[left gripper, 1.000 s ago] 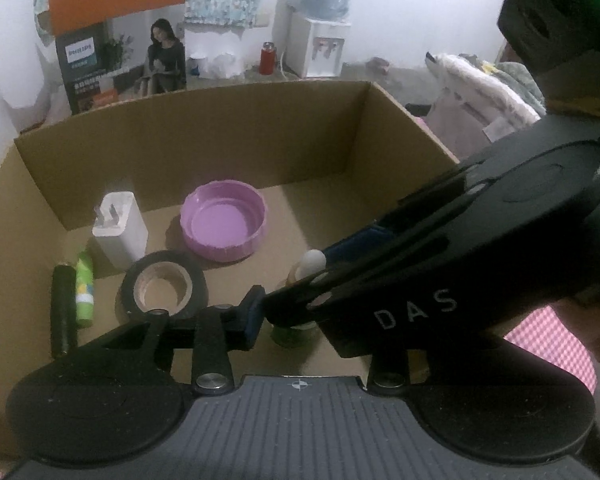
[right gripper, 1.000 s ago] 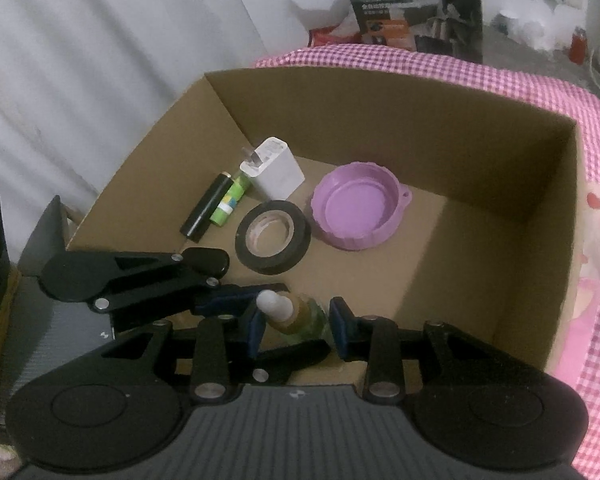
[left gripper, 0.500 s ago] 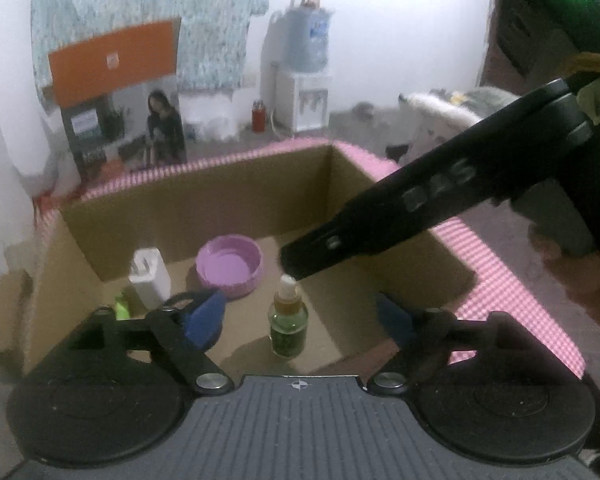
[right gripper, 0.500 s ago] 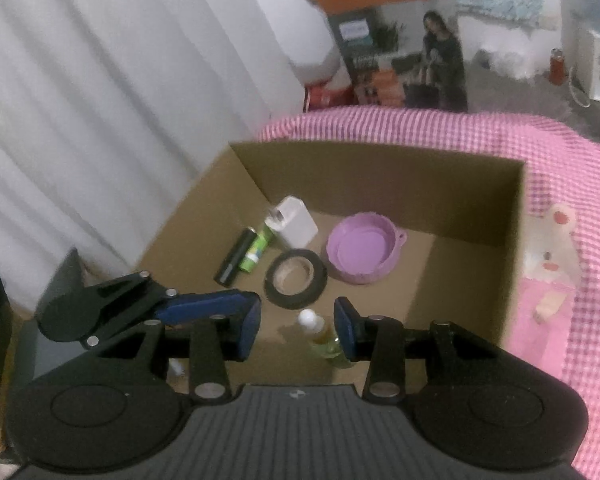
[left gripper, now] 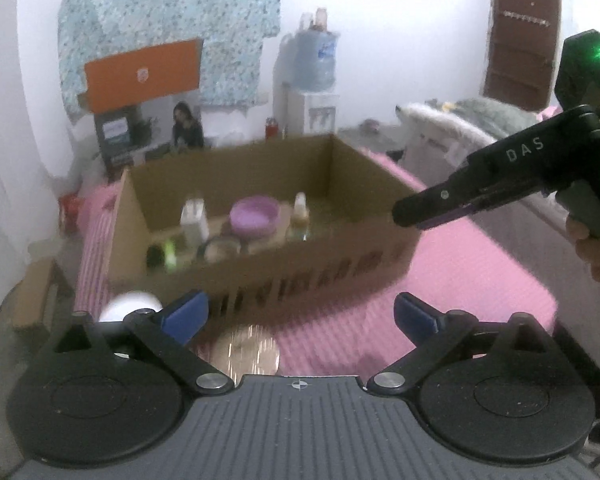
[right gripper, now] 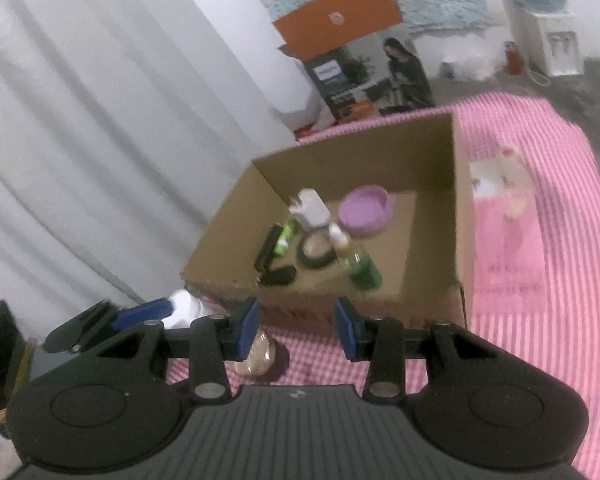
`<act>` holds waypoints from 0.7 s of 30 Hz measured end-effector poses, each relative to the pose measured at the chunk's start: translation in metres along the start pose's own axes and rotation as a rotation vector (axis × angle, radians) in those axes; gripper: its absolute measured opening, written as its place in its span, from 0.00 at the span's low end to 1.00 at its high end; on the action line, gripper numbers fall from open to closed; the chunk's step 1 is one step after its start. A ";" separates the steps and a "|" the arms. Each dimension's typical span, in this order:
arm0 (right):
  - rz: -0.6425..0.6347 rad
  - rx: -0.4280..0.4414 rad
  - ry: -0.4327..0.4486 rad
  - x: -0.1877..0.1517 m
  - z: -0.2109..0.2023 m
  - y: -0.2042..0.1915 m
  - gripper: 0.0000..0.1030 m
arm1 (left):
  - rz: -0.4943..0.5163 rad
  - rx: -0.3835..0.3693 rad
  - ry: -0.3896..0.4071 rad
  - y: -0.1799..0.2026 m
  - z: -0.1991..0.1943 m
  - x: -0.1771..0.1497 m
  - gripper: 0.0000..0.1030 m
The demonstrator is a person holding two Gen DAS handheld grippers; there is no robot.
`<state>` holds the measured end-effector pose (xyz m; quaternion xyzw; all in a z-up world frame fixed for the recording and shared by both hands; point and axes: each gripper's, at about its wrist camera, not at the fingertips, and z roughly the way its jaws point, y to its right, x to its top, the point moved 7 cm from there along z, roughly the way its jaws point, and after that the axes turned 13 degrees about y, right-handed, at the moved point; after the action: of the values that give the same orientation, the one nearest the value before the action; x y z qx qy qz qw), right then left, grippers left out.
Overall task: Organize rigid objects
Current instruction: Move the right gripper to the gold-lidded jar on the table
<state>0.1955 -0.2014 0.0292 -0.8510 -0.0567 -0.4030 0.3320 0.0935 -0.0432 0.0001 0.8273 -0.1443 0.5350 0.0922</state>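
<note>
Now the left gripper (left gripper: 300,316) is hanging over the pink checked cloth (left gripper: 460,280) in front of the cardboard box (left gripper: 300,276), its jaws opening wide with nothing between the blue pads (left gripper: 184,314); only cloth and a blurred round shiny thing (left gripper: 247,354) are showing in the gap. Beside its left finger a white rounded object (left gripper: 130,306) is lying on the cloth, too blurred to name. The right gripper (right gripper: 296,326) is also hovering short of the box's near wall, its jaws standing partly apart and gripping nothing, with the box front and cloth showing between its pads (right gripper: 249,326). In the left wrist view the same right gripper (left gripper: 414,216) is reaching in from the right, carried by a person's hand (left gripper: 598,244), its tip near the box's right corner but apart from it. Inside the box the sorted things are sitting together: a green dropper bottle (right gripper: 358,260) near the front, a roll of black tape (right gripper: 316,248) just beside it, a purple lid (right gripper: 364,216) toward the back, a white charger (right gripper: 312,208) to its left, and a black stick (right gripper: 269,246) and a green tube (right gripper: 285,236) lying side by side near the left wall. A further small dark object (right gripper: 278,276) is lying in the near left corner.
</note>
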 end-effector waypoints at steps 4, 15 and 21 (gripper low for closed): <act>-0.061 -0.053 0.006 -0.029 0.011 -0.010 0.44 | 0.018 0.041 -0.053 -0.004 -0.001 -0.030 0.97; -0.200 -0.012 -0.034 -0.065 0.062 -0.050 0.97 | 0.044 0.104 -0.091 -0.013 0.025 -0.069 0.96; -0.216 0.025 -0.105 -0.077 0.094 -0.056 0.87 | 0.060 0.108 -0.100 -0.015 0.036 -0.078 0.96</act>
<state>0.1843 -0.0876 -0.0396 -0.8557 -0.1701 -0.3906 0.2938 0.0990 -0.0293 -0.0859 0.8521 -0.1447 0.5024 0.0241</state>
